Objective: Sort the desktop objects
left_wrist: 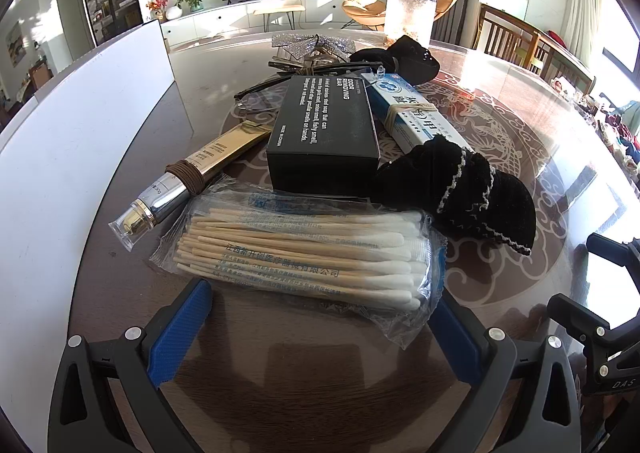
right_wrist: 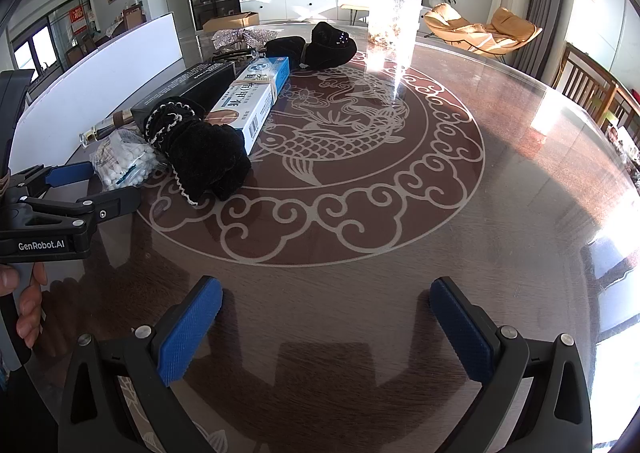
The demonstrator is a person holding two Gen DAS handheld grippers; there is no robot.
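Both grippers gape wide, left gripper [left_wrist: 320,317] at the cotton swab packet [left_wrist: 304,253], black box [left_wrist: 324,137] behind, right gripper [right_wrist: 326,317] over bare table [right_wrist: 400,221]

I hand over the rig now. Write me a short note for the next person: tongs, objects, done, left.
Left tongs: open, empty, facing the cotton swab pack.
Right tongs: open, empty, over bare table.
Objects lie in one pile: black soap box, toothpaste box, gold tube, black scrunchie.
Done: nothing visibly sorted.
Left: everything; the swabs are nearest.
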